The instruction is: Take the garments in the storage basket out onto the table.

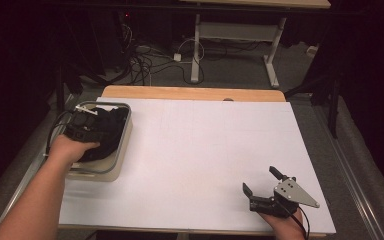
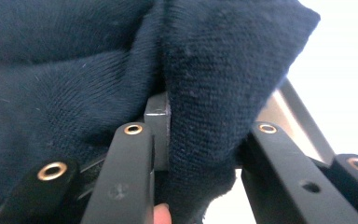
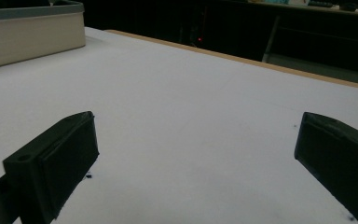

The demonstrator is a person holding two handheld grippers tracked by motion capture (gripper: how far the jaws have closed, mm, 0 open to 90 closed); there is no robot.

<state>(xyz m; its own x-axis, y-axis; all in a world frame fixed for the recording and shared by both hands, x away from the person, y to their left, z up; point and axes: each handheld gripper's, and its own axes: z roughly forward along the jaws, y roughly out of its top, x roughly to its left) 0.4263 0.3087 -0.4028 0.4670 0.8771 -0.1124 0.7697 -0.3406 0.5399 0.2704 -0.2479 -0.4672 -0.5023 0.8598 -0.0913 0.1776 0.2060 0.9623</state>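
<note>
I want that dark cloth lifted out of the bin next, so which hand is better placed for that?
Left. The left gripper is down in the bin with its jaws closed on the dark cloth. The right gripper rests open on the white table, far away.

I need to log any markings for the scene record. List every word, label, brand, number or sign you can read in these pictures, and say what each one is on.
None: no readable text in any view.
The dark knit cloth, the bin, the white table sheet and the right gripper bear no visible lettering.
A small white item at the bin's far rim is too small to read.
</note>
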